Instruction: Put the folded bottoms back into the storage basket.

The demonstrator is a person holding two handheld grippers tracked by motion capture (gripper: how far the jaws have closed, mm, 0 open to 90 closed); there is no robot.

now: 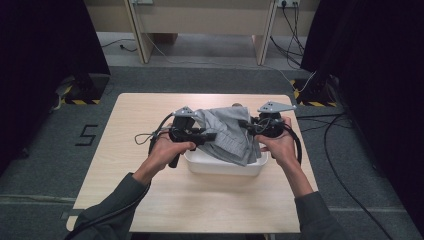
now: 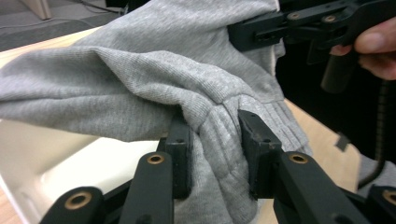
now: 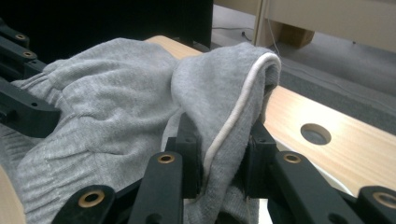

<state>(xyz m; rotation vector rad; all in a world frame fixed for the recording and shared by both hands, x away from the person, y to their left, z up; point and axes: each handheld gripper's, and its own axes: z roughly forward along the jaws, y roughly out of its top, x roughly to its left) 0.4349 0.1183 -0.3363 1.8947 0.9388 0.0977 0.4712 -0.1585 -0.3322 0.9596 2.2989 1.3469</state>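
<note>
- Hanging between both grippers, the soft grey knitted sweatshirt sags over the white plastic tub.
- Left gripper pinches its ribbed hem at nine o'clock.
- Right gripper clamps the white-piped edge at three o'clock.
- Light, limp cloth: thick seams probably grip best.

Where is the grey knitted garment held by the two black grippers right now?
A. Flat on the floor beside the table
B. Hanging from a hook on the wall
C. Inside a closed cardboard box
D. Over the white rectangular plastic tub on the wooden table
D: the grey knitted garment is pinched by the left gripper and the right gripper and hangs over the white rectangular plastic tub on the wooden table.
</note>
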